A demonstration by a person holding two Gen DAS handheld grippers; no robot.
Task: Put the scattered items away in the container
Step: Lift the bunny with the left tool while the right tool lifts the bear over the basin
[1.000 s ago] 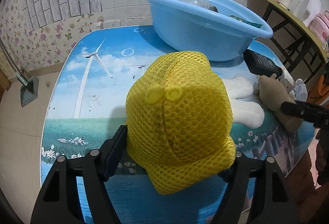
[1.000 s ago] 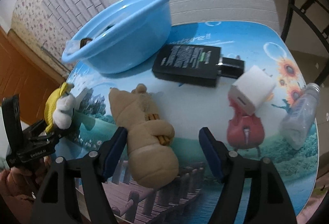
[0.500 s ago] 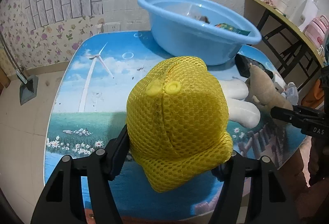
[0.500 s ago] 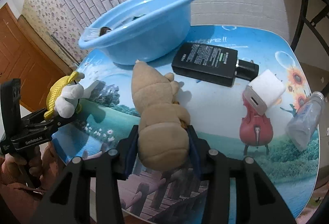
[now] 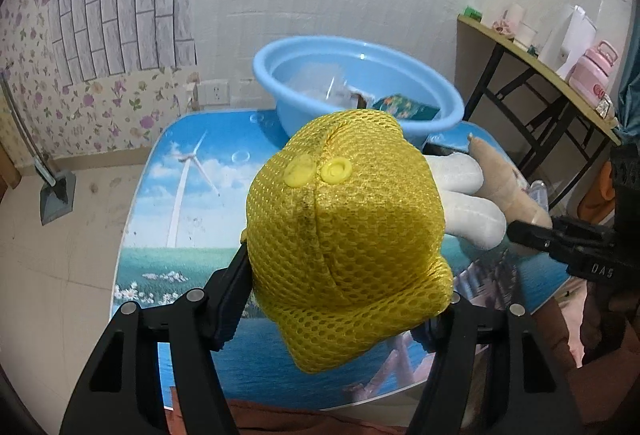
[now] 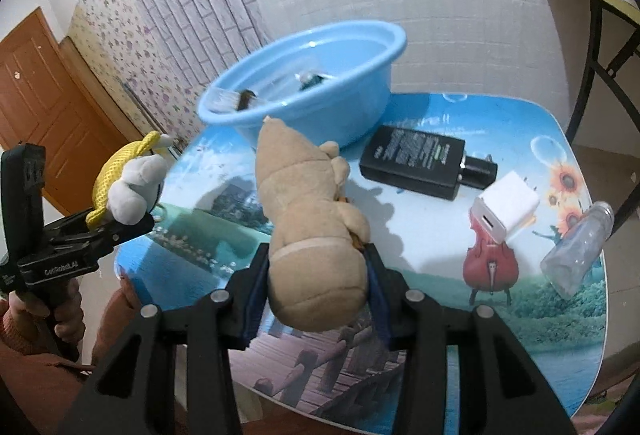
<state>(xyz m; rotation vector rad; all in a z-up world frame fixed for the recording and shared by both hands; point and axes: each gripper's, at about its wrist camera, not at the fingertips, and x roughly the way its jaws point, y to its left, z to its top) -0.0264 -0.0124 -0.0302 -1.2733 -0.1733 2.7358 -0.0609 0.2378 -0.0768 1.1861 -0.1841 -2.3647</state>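
Left claw (image 5: 344, 299) clamped on yellow mesh toy (image 5: 344, 235), right claw (image 6: 316, 275) pinching tan plush (image 6: 312, 219), both short of the blue basin (image 6: 304, 91). Best carried clear over its near rim before letting go.

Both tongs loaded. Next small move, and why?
Probably carry both toys forward over the blue basin before releasing. The left tongs clamp the yellow mesh-covered toy, the right tongs clamp the beige plush; both are off the table, short of the basin's rim.
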